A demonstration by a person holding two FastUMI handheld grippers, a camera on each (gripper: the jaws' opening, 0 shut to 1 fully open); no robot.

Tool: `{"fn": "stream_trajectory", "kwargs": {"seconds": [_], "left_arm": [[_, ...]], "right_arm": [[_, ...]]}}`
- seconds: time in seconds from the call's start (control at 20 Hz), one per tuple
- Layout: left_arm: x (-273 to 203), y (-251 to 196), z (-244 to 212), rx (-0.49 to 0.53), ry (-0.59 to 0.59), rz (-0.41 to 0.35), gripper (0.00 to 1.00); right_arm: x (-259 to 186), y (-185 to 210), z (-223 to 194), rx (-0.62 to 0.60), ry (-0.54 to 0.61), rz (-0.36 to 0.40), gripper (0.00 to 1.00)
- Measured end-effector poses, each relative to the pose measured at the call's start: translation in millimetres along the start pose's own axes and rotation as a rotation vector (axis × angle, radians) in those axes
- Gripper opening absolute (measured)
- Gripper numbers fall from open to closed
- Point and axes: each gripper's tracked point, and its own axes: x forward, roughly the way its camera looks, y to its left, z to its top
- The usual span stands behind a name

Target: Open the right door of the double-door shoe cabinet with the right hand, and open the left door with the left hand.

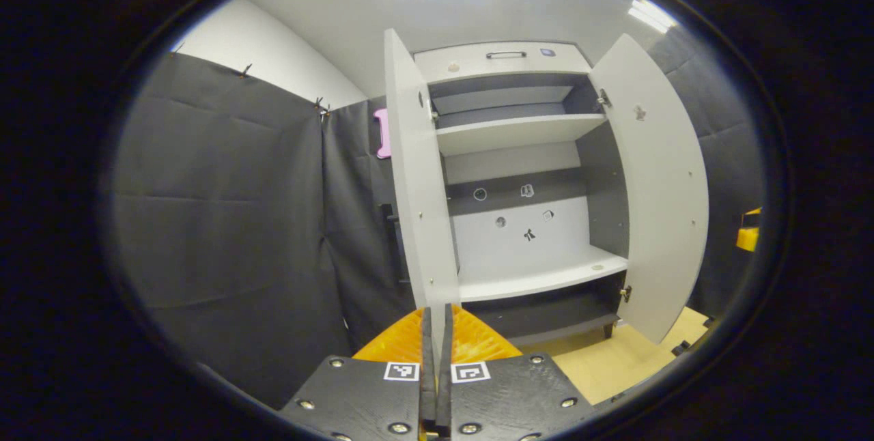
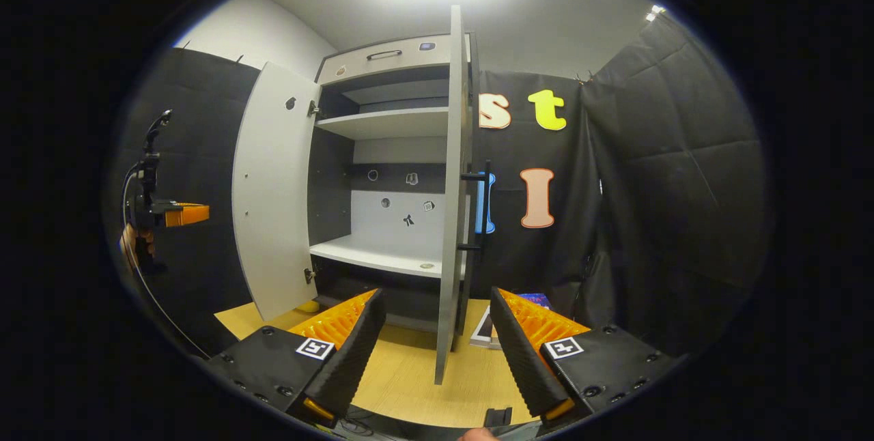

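The white shoe cabinet stands with both doors swung wide, showing bare shelves. Its left door is nearly edge-on just beyond my left gripper, whose fingers are pressed together with nothing between them. The right door hangs open at the right. In the right gripper view, my right gripper is open, and the right door stands edge-on in line with the gap between its fingers. That door's black handle is on its far side. The left door is open, with the left gripper far to its left, apart from it.
A drawer with a dark handle tops the cabinet. The light wooden floor runs under the doors. A flat box or book lies on the floor behind the right door. Black cloth walls close in on both sides.
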Motion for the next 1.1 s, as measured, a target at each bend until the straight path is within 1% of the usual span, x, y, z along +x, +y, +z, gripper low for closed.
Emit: {"fn": "stream_trajectory", "kwargs": {"seconds": [0.05,0.1,0.15,0.3,0.4,0.5,0.6,0.65,0.7,0.75,0.8,0.9,1.0,1.1], "left_arm": [[0,-2,2,-0.003,-0.008,-0.001,0.02],[-1,-3,3,-0.011,-0.014,-0.003,0.0],[0,-3,3,-0.021,-0.02,-0.005,0.02],[1,-3,3,-0.064,-0.024,-0.005,0.02],[0,-1,6,-0.09,-0.034,0.007,0.02],[-1,-1,5,-0.111,-0.032,0.019,0.0],[-2,1,5,-0.125,-0.038,0.03,0.02],[-3,3,5,-0.122,-0.042,0.033,0.05],[-3,8,5,-0.116,-0.047,0.041,0.11],[-4,9,6,-0.109,-0.048,0.051,0.11],[-3,9,4,-0.109,-0.046,0.047,0.17],[-5,9,2,-0.111,-0.035,0.049,0.49],[-5,11,-1,-0.11,-0.026,0.067,0.81],[-5,15,-4,-0.109,-0.01,0.093,0.94]], "right_arm": [[-2,0,1,0.004,-0.004,-0.012,0.95],[-5,-1,1,0.009,-0.008,-0.028,0.96],[-7,-1,3,0.016,-0.013,-0.044,0.96],[-14,2,6,0.049,-0.031,-0.089,0.96],[-18,2,7,0.054,-0.044,-0.116,0.96],[-19,-1,8,0.062,-0.051,-0.136,0.96],[-18,-2,8,0.076,-0.053,-0.144,0.95],[-17,-4,7,0.081,-0.053,-0.152,0.96],[-16,-5,6,0.086,-0.052,-0.157,0.95],[-15,-6,5,0.09,-0.051,-0.16,0.96],[-15,-7,4,0.092,-0.048,-0.163,0.96],[-14,-11,1,0.087,-0.043,-0.173,0.96],[-15,-14,2,0.074,-0.042,-0.184,0.96],[-17,-17,3,0.066,-0.046,-0.193,0.96]]}}
